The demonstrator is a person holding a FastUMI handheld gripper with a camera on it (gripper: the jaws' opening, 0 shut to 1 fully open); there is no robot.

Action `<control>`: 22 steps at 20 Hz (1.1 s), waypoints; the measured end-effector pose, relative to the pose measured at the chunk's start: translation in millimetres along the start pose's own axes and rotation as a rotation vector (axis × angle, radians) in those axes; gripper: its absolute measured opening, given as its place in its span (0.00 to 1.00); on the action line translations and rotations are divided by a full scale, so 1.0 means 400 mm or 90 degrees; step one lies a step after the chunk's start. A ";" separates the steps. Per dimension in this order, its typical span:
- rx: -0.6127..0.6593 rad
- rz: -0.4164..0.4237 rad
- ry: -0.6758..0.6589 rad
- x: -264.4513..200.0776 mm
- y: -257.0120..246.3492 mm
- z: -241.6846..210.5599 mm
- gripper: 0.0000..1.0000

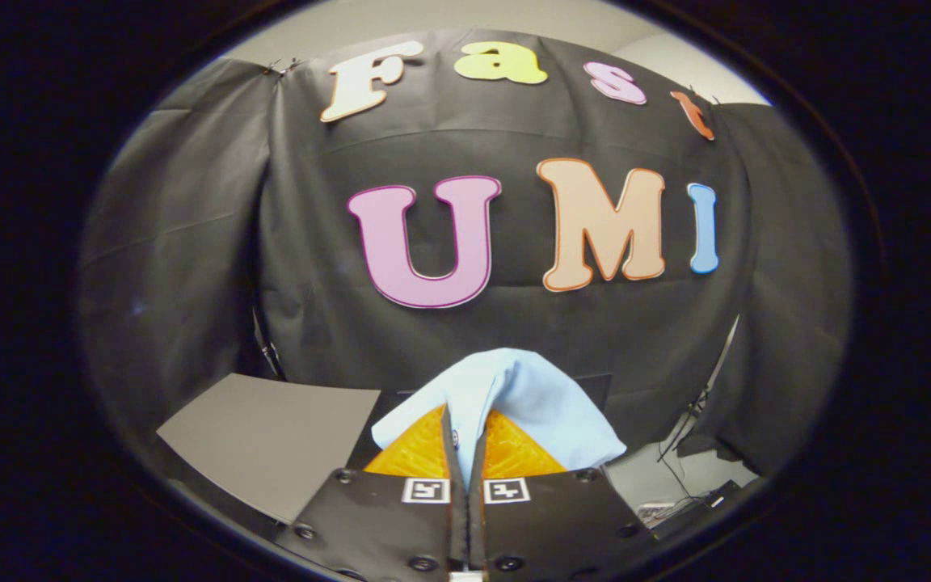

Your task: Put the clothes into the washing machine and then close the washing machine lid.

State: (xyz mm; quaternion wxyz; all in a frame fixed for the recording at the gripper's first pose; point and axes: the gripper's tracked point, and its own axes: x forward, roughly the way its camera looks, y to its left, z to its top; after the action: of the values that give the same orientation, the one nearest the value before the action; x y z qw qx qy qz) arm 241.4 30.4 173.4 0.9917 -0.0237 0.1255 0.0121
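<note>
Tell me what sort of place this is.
Probably a staged recording booth, not a home laundry room: black cloth hangs as the wall, a grey board lies below it, and loose cables trail beside it. The gripper is shut on a light blue cloth.

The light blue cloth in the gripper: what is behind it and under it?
The gripper is shut on the light blue cloth. Behind it hangs the booth's black wall. A grey board lies lower, beside it. What is directly under it is covered.

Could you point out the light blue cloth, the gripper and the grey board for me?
Light blue cloth (542, 400): gripper view, draped fold beyond the fingers.
Gripper (466, 432): gripper view, between fingertips shut on the cloth.
Flat grey board (271, 440): gripper view, its bare middle.
</note>
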 end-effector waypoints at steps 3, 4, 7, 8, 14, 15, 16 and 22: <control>0.013 -0.003 0.015 0.018 -0.043 -0.043 0.03; 0.014 -0.006 0.022 0.032 -0.053 -0.063 0.03; 0.021 -0.014 0.053 0.067 -0.087 -0.141 0.03; 0.024 -0.016 0.065 0.077 -0.097 -0.166 0.03; -0.047 -0.022 0.107 0.120 -0.138 -0.272 0.08; -0.063 -0.030 0.109 0.129 -0.144 -0.291 0.08; -0.077 -0.033 0.115 0.136 -0.145 -0.311 0.08; -0.065 -0.001 0.159 0.188 -0.105 -0.393 0.10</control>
State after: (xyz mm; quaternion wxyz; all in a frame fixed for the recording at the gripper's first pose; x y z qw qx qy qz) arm 276.4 -18.1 4.5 0.9659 -0.0755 0.2472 0.0147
